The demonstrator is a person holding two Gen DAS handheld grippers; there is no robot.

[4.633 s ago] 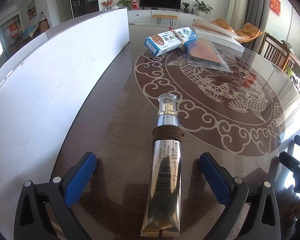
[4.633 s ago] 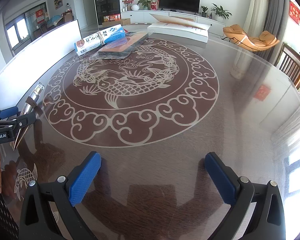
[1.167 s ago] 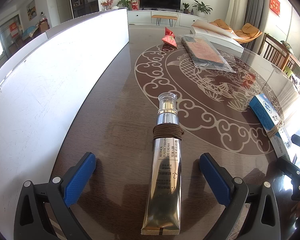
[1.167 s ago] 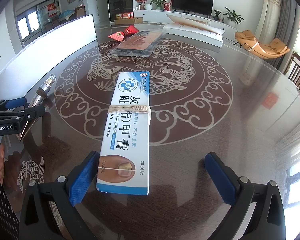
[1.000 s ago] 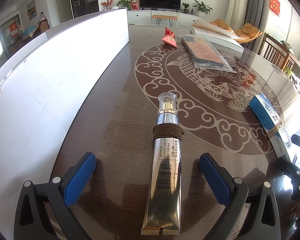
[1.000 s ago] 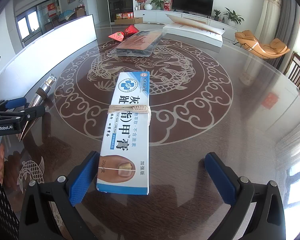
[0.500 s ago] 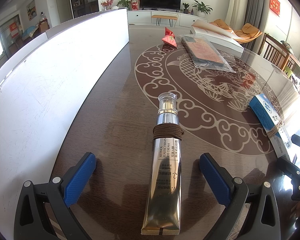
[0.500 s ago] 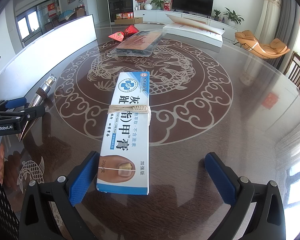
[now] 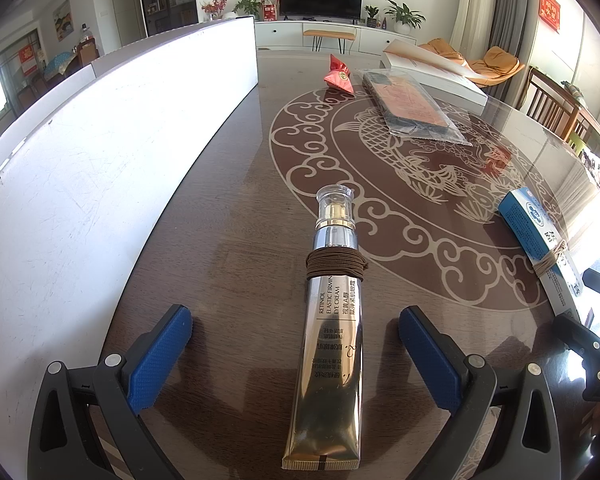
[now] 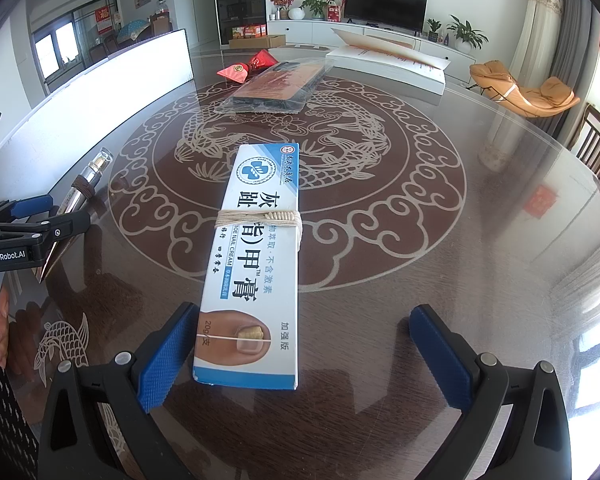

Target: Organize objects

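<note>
A gold eye cream tube (image 9: 332, 312) with a brown band wound round its neck lies flat on the table between the fingers of my left gripper (image 9: 296, 356), which is open and apart from it. The same tube (image 10: 85, 184) shows at the left of the right wrist view. A blue and white toe nail cream box (image 10: 256, 256), tied with string, lies on the table between the fingers of my right gripper (image 10: 304, 354). That gripper is open, its left pad close beside the box. The box (image 9: 540, 240) also appears at the right of the left wrist view.
A long white board (image 9: 100, 160) stands along the table's left side. At the far side lie a red pouch (image 9: 339, 77), a dark flat item in a clear bag (image 9: 410, 106) and an open white box (image 10: 388, 62). Chairs (image 9: 556, 100) stand beyond the round table (image 10: 480, 240).
Since 4.6 s ago the nail cream box has gone from the far side of the table to a spot between my right gripper's fingers. Over the last second nothing has moved.
</note>
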